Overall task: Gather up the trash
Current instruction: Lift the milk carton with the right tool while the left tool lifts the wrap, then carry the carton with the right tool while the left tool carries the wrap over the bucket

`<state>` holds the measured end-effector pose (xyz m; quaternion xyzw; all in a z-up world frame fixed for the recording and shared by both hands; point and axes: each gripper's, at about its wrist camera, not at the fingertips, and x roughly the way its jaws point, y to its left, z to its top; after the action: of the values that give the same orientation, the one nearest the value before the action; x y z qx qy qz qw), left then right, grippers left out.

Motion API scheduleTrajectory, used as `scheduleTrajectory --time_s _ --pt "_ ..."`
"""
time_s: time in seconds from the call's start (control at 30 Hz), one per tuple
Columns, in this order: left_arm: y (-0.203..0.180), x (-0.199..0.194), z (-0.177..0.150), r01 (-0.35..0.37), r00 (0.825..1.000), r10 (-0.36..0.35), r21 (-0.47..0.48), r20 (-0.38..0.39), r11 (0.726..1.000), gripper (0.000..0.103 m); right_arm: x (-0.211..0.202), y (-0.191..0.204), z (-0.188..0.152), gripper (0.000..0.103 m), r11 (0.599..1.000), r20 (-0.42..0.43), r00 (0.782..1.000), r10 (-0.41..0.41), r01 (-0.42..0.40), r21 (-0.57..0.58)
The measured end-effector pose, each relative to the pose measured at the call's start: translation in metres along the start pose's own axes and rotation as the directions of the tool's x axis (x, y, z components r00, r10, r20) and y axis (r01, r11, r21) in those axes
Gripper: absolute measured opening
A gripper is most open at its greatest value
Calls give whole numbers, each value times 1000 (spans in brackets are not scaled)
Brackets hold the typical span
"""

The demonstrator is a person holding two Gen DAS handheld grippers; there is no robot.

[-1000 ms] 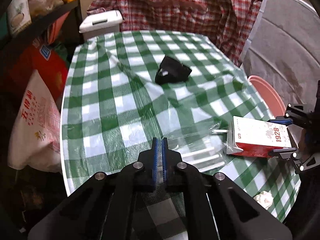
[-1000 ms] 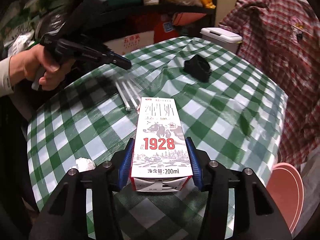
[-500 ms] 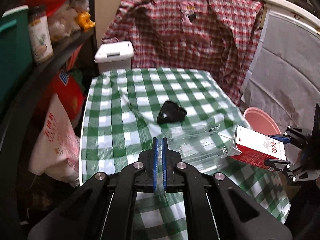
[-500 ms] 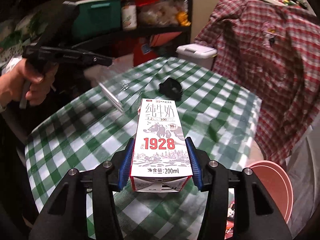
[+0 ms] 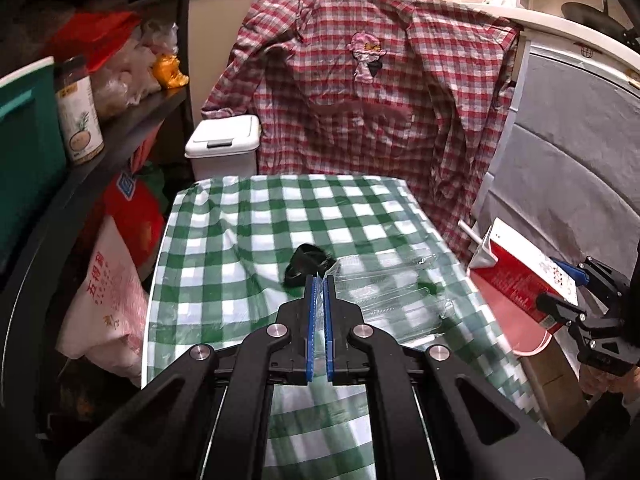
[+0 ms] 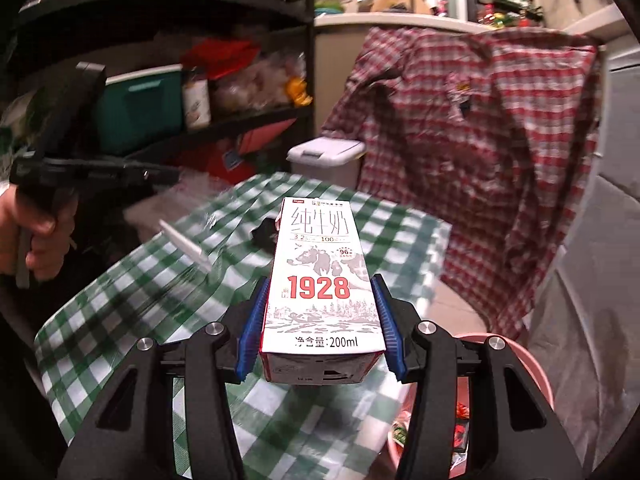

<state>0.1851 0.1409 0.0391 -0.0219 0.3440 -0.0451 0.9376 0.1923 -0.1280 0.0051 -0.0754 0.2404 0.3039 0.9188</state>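
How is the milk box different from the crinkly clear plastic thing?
The milk carton is a stiff box, white and red with print; the clear plastic wrapper is see-through and crumpled. The carton fills the half-open right gripper; the wrapper is pinched thin in the shut left gripper. Both are held up above the checked table.

the milk carton [image 6: 322, 288] reads "纯牛奶", a big red "1928", a small "96" badge and "净含量:200ml" along its foot, and the white sack [image 5: 110, 300] shows red characters, "五" leading.
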Motion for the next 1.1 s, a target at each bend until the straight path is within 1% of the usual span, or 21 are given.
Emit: scheduleTrajectory --time_s 0.13,0.27,0.63,0.87,1.1 --pt "-12 -2 5 6 1000 -6 -4 21 1000 4 -14 -11 3 50 999 44 998 -37 35 36" --pt "-26 -2 9 20 999 -20 -7 32 1000 4 -19 -20 4 50 997 55 997 -57 53 63" --pt "-65 7 17 54 998 -54 18 37 998 4 -37 -42 2 51 988 56 992 -114 108 114" --pt "-88 16 21 77 997 -78 33 30 996 4 -50 -60 2 50 975 66 984 -163 151 161" --pt "-112 26 23 100 995 -101 51 22 994 4 -55 -75 0 49 964 51 978 -202 190 186"
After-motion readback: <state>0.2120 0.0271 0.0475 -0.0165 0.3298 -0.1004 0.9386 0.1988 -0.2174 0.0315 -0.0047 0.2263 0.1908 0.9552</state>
